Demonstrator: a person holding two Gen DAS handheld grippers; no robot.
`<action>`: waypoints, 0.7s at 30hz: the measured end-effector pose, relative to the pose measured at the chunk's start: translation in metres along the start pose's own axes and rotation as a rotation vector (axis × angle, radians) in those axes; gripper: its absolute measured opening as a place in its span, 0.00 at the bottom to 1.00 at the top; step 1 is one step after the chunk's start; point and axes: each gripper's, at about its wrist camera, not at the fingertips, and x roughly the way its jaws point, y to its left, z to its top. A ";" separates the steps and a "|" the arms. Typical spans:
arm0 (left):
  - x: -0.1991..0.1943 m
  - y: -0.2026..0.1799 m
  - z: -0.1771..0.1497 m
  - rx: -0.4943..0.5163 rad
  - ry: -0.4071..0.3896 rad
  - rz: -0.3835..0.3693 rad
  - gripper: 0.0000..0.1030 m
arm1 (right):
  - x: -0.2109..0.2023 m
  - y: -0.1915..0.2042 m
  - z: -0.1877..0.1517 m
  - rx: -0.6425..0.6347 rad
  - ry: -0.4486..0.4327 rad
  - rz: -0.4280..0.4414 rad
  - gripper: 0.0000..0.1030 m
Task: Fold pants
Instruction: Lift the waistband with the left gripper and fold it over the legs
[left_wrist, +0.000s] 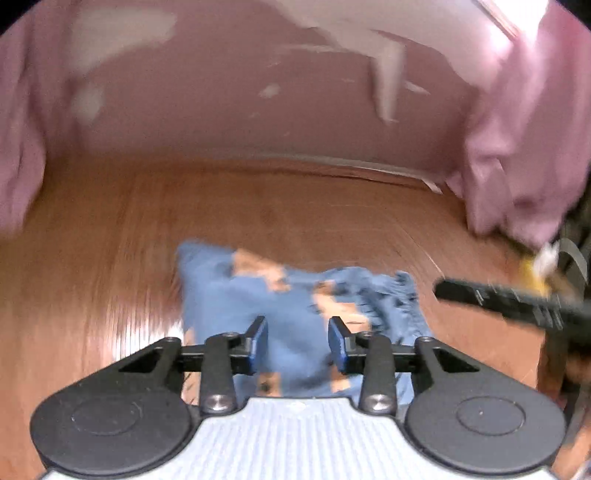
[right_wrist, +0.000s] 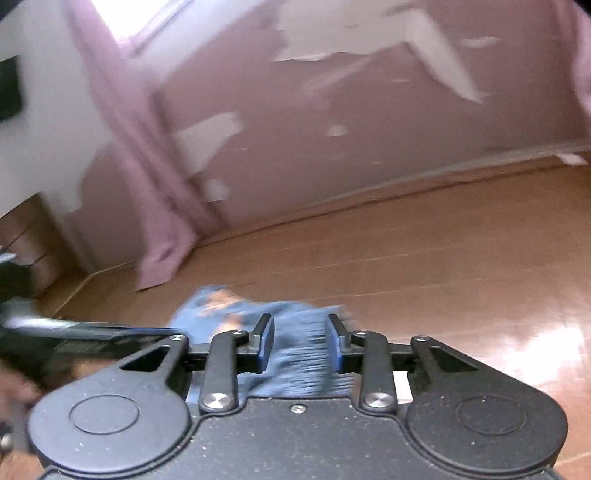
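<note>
Both views are pretty motion-blurred, so take the fine detail with a grain of salt. The pants (left_wrist: 295, 314) are a pair of ripped blue jeans lying bunched up on a wooden floor (left_wrist: 110, 258), with floor colour or skin-tone patches showing through the tears. A frayed hem or edge sits on their right side in the left wrist view.

The left tongs (left_wrist: 297, 341) are spread, with a clear gap between the two blue pads (left_wrist: 260, 343), and denim fills that gap from behind. I can't tell if the pads actually touch the fabric or just hover over it; nothing looks pinched. In the same view the other tool shows up as a dark bar coming in from the right, just beside the jeans' frayed edge.

The right tongs (right_wrist: 300, 341) are spread too, and the jeans (right_wrist: 288, 332) sit right in front of and between the fingers, streaky with blur. Same deal here: no clear pinch that I can make out. The left tool appears as a dark blurry shape at the left edge, with a bit of a hand (right_wrist: 14, 391) low in that corner.

Background is a pink wall (right_wrist: 369, 147) with big patches of peeled paint, and a pink curtain (right_wrist: 155, 184) hanging down to the floor near the jeans.
</note>
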 end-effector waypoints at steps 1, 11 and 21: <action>0.003 0.011 -0.002 -0.029 0.012 0.002 0.30 | 0.005 0.008 -0.004 -0.029 0.023 0.006 0.27; 0.003 0.044 -0.020 0.011 0.039 -0.016 0.05 | 0.014 0.020 -0.029 -0.012 0.124 -0.228 0.30; -0.033 0.003 -0.035 0.167 0.064 0.107 0.53 | 0.010 0.062 -0.048 -0.085 0.119 -0.221 0.29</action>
